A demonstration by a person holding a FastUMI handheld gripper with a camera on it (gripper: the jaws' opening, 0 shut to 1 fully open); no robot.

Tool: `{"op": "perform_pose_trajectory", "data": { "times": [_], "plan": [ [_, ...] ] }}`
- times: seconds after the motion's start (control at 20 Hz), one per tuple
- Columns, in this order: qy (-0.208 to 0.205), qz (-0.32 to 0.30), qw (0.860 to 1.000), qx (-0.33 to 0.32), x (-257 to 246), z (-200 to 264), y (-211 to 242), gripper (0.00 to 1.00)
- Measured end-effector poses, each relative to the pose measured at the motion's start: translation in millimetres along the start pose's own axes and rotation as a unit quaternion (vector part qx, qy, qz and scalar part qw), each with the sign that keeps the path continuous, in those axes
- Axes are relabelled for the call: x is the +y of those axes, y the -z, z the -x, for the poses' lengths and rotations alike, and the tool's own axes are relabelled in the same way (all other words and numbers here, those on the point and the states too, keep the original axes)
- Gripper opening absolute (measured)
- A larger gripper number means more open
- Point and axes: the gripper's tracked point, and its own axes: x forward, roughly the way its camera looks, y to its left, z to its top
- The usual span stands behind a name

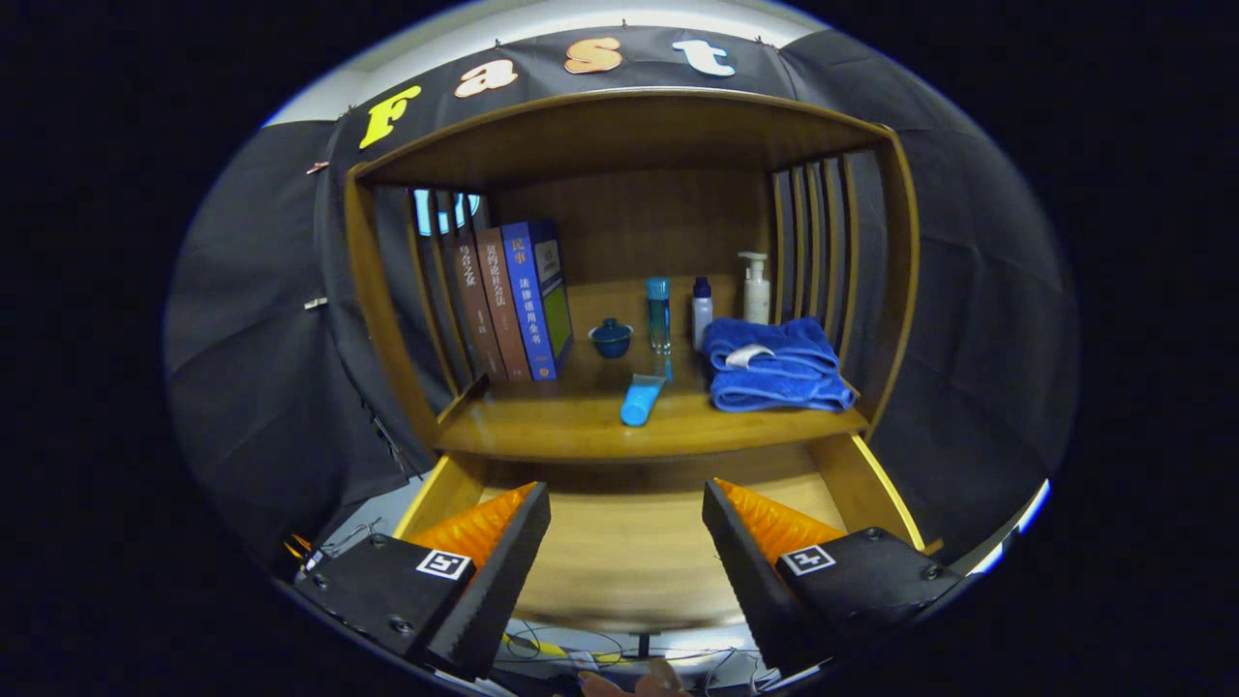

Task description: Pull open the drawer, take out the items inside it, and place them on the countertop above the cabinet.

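Wooden countertop (581,426) bearing blue tube (641,400), towel (774,373), drawer (629,552) pulled out, gripper (626,523) jaws released

My gripper (626,542) hung spread over the open drawer (629,552) — bare wood between the fingers. On the countertop (581,426) beyond, the front left lay free — tube (641,400) mid-front, towel (774,366) right.

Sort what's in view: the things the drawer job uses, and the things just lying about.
Job:
- drawer, pulled open
- countertop
- tube lying on the countertop
- gripper, open over the drawer

Lying about:
- books
- towel
- small bowl
- bottles
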Motion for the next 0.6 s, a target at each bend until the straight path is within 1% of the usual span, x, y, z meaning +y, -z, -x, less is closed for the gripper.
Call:
{"op": "perform_pose_trajectory", "data": {
  "times": [0.15, 0.3, 0.45, 0.6],
  "plan": [
    [0.001, -0.013, 1.0, -0.007, -7, 22, 43, 1.0],
    [0.0, -0.02, 1.0, -0.008, -9, 29, 81, 1.0],
    [0.016, -0.037, 0.999, -0.003, -16, 27, 109, 1.0],
    [0.019, -0.043, 0.999, 0.01, -17, 16, 127, 1.0]
  ]
}}
